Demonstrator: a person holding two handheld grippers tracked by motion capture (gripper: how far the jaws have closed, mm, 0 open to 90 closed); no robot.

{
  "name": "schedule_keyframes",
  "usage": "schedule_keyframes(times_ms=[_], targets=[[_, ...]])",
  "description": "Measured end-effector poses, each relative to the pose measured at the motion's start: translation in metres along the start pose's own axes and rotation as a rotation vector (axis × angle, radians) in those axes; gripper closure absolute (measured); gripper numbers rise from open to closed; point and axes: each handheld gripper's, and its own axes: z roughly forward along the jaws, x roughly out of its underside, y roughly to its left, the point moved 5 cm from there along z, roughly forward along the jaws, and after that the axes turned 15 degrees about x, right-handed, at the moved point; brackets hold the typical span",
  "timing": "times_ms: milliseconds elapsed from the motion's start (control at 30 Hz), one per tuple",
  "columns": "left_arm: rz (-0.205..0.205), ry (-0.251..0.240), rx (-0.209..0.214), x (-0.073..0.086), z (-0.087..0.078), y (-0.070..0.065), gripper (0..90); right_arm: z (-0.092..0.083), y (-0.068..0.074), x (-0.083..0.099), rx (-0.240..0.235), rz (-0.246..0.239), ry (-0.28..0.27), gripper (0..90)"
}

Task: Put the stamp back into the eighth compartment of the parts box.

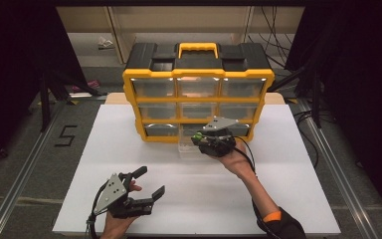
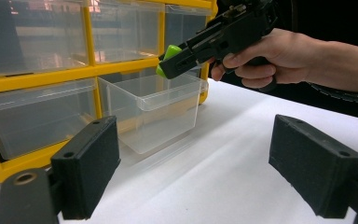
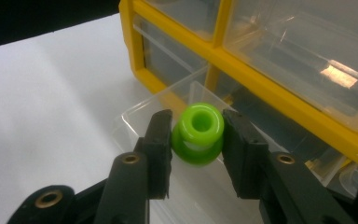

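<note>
Right gripper view shows a green spool point(image 3: 198, 134) pinched between the two black jaws of the right claw point(image 3: 196, 144), its hollow end facing the camera. Both jaw pads press against its sides. The spool hangs above a clear drawer point(image 3: 144, 109) that is pulled out of the bottom row of a yellow organiser point(image 3: 256, 63).

From the left gripper view, the spool point(image 2: 167, 58) pokes out at the tip of the right claw point(image 2: 177, 60), just over the open drawer point(image 2: 154, 109), apart from its rim. A hand point(image 2: 270, 58) grips the tool from the right. The drawer is out from the middle slot of the lowest row and rests on the white bench point(image 2: 223, 172); nothing can be made out inside it.

In the high view, the right claw point(image 1: 199, 139) sits in front of the organiser point(image 1: 198, 94), at the pulled-out drawer point(image 1: 186, 147), with the spool point(image 1: 197, 135) a small green spot at its tip. The organiser stands upright at the far side of the bench point(image 1: 129, 149), with a black top and a yellow handle.

The left claw point(image 1: 149, 181) hovers near the front edge of the bench, well apart from the drawer, with its jaws spread wide and nothing between them.
</note>
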Motion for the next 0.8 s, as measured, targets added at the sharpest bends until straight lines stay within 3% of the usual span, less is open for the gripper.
schedule_keyframes(times_ms=[67, 200, 367, 800], targets=[[0.001, 0.001, 0.0, 0.0, 0.0, 0.0, 15.5, 0.001, 0.0, 0.001, 0.002, -0.004, 0.005, 63.9], [0.001, 0.0, 0.001, 0.0, 0.0, 0.0, 15.5, 0.003, -0.001, 0.002, -0.016, 0.037, 0.013, 47.8], [0.0, -0.001, 0.001, 0.0, 0.0, 0.0, 15.6, 0.0, 0.0, -0.001, 0.004, 0.055, -0.001, 39.3], [0.001, 0.002, 0.001, 0.0, 0.0, 0.0, 15.5, -0.012, 0.011, -0.006, 0.004, 0.048, -0.043, 31.7]])
